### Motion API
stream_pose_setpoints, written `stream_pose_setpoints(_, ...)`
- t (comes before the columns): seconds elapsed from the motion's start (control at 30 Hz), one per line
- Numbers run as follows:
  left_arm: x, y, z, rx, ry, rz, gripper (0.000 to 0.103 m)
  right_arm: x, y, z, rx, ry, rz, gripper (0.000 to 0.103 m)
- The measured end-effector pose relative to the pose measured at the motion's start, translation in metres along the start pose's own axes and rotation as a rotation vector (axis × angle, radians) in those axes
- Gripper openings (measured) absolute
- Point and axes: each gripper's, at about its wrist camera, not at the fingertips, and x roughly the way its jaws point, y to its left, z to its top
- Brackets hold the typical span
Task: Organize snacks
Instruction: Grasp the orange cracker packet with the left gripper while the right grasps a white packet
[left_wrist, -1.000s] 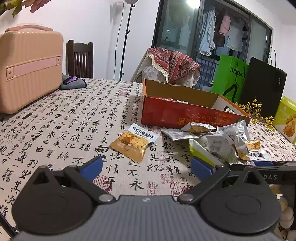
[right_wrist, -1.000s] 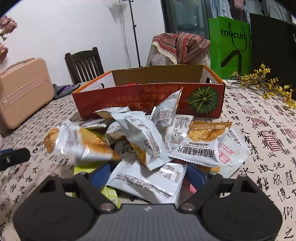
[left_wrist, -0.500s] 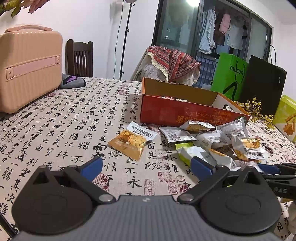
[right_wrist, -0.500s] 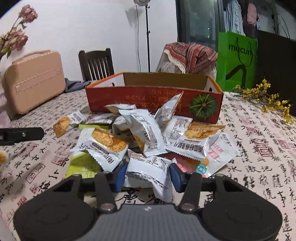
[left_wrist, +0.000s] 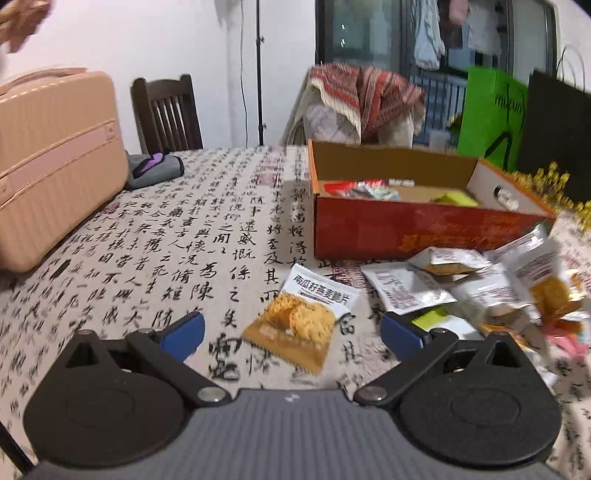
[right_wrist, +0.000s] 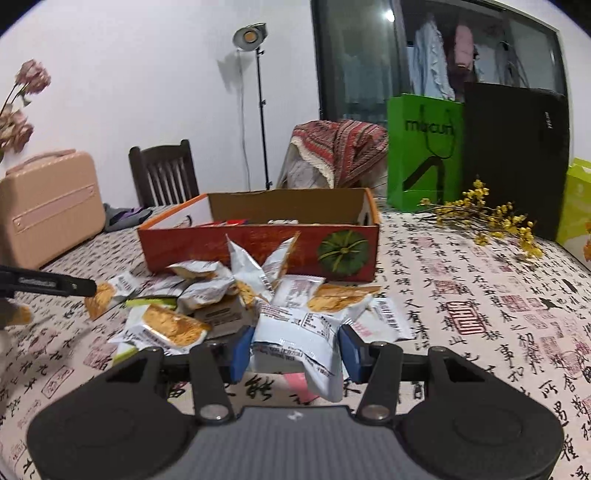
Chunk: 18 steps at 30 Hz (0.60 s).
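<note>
Our right gripper is clamping a white snack packet in front of the red box, its long axis spanning the pads crosswise. Our left gripper is hanging wide open over an orange packet lying diagonally, white end toward the box.

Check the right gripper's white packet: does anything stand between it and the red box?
Yes. The white packet in the right gripper faces the loose snack pile, heaped against the red box's front wall.

My table carries an orange box; snack packets lie before it, a pink case left.
</note>
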Motion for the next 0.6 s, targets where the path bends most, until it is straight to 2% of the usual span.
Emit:
stream_pose_setpoints(0.13,0.028,-0.002,0.005,0.03,0.066,0.018,0.103,0.0,-0.007,0.0,0.016,-0.005,-0.017,0.05)
stream_pose_setpoints(0.27,0.05,0.0,0.003,0.019,0.12,0.044,0.103,-0.002,-0.013,0.001,0.024,-0.013,-0.029,0.05)
stream_pose_setpoints(0.4,0.054,0.007,0.001,-0.019,0.119,0.026,0.1,-0.003,-0.015,0.003,0.028,-0.019,-0.036,0.05)
stream_pose_setpoints(0.5,0.05,0.008,0.003,-0.028,0.108,-0.001,0.076,-0.002,-0.016,0.003,0.031,-0.018,-0.036,0.05)
stream_pose_setpoints(0.53,0.047,0.007,0.003,-0.027,0.101,-0.008,0.06,-0.003,-0.016,0.003,0.03,-0.017,-0.036,0.05)
stream_pose_setpoints(0.6,0.042,0.009,0.003,-0.04,0.097,-0.035,0.055,-0.002,-0.015,0.003,0.029,-0.015,-0.034,0.05)
